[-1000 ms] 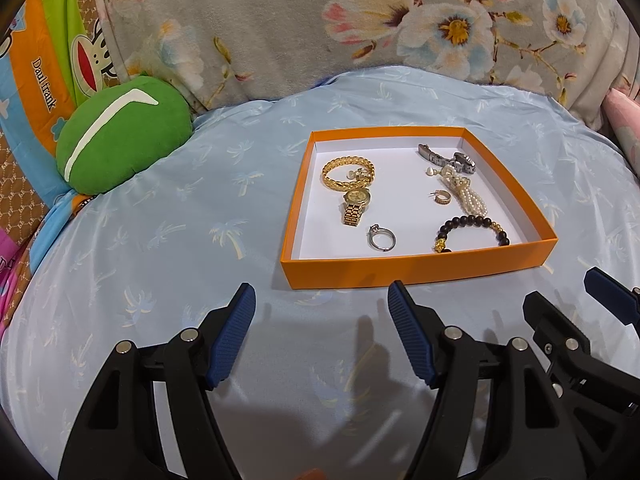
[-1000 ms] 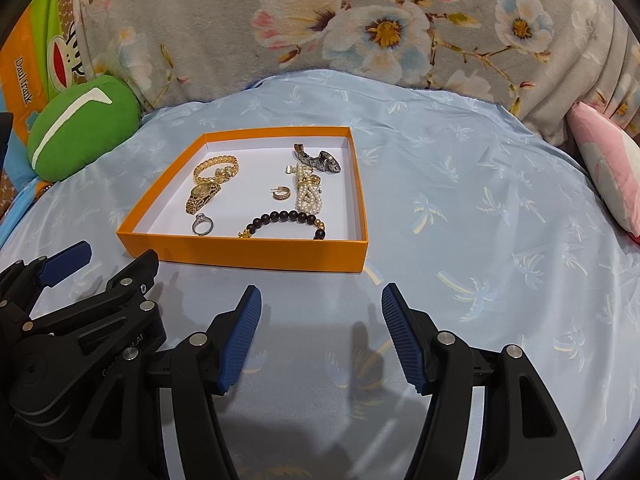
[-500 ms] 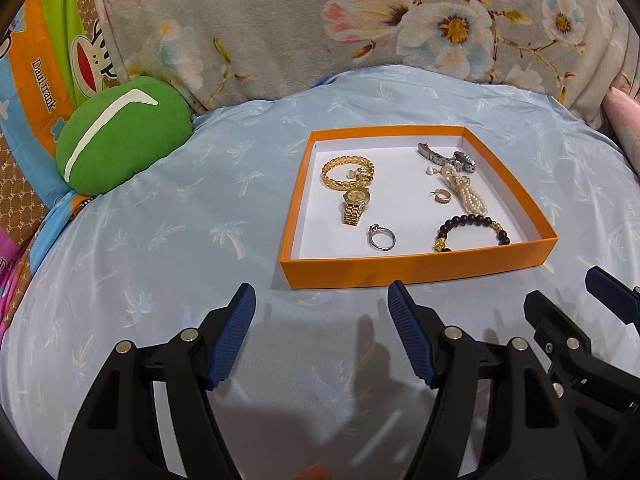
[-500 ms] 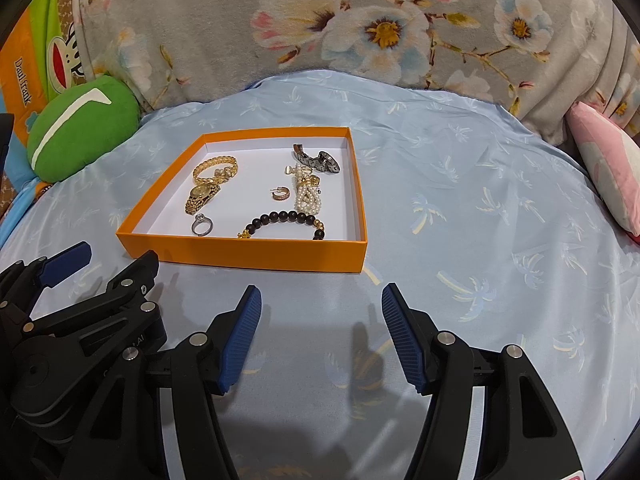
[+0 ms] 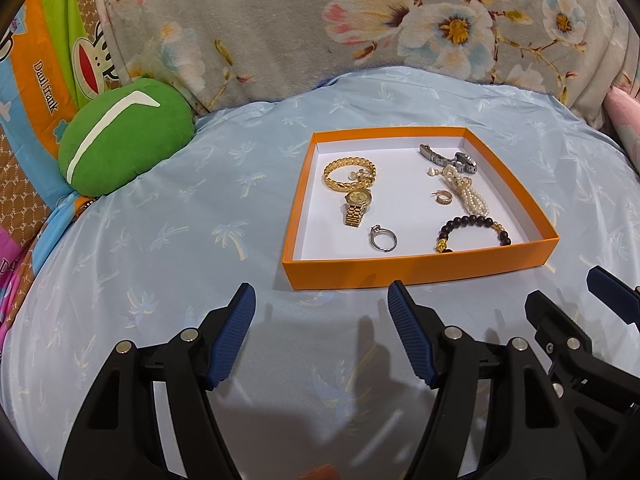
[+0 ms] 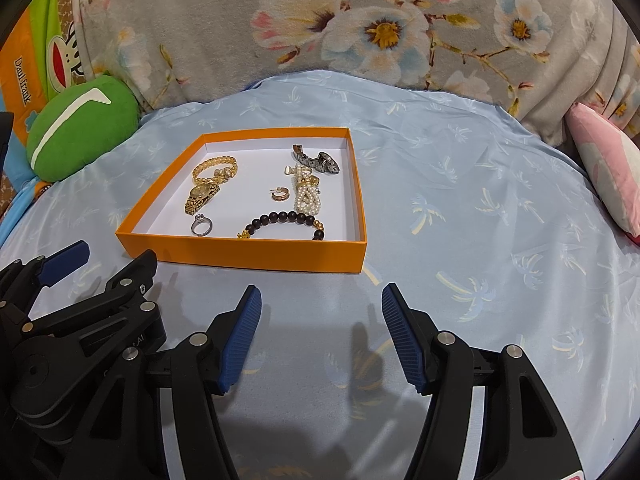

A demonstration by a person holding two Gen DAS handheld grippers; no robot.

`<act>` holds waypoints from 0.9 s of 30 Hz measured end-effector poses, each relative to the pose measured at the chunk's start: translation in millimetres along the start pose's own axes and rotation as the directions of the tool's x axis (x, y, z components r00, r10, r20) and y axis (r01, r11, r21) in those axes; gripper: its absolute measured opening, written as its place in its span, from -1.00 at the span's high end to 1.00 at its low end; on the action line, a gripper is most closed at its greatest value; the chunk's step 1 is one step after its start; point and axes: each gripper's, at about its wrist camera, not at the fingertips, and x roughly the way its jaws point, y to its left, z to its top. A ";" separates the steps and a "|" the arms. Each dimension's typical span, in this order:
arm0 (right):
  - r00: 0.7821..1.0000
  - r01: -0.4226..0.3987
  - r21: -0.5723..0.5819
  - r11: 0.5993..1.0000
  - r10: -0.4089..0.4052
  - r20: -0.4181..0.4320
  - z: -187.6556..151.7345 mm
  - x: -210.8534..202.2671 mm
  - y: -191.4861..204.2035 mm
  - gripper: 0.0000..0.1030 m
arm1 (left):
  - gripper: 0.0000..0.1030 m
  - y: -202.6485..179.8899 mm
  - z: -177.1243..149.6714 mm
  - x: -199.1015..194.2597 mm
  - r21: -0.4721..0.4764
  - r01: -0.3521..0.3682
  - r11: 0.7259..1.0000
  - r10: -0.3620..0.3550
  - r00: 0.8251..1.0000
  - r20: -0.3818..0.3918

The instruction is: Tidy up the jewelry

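An orange tray (image 5: 416, 270) (image 6: 248, 254) with a white floor lies on the pale blue bedspread. Inside it rest a gold chain bracelet (image 5: 350, 173), a gold watch (image 5: 357, 206), a silver ring (image 5: 383, 237), a dark bead bracelet (image 5: 474, 230), a pearl strand (image 5: 466, 194), a small hoop earring (image 5: 443, 199) and a steel watch (image 5: 448, 158). My left gripper (image 5: 322, 300) hovers open just before the tray's near wall, nothing between its fingers. My right gripper (image 6: 321, 298) is open too, beside it, near the tray's near right corner.
A green round cushion (image 5: 124, 136) sits at the left. A floral grey blanket (image 5: 360, 20) rises behind the tray. A pink pillow (image 6: 608, 168) lies at the right edge. Bare bedspread (image 6: 480, 208) stretches right of the tray.
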 end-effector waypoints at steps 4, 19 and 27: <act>1.000 0.000 0.000 1.000 0.000 0.000 0.0 0.1 -0.2 -0.21 | -0.29 -2.1 0.1 -0.4 0.001 -0.003 1.000 0.003 1.000 0.001; 1.000 0.001 -0.001 1.000 -0.001 0.000 -0.2 0.5 0.3 -0.21 | -0.29 -1.7 0.2 0.0 0.003 -0.004 1.000 0.004 1.000 0.001; 1.000 0.001 -0.001 1.000 -0.001 0.000 -0.2 0.3 0.7 -0.21 | -0.28 -0.3 0.0 0.1 0.003 -0.001 1.000 0.001 1.000 0.000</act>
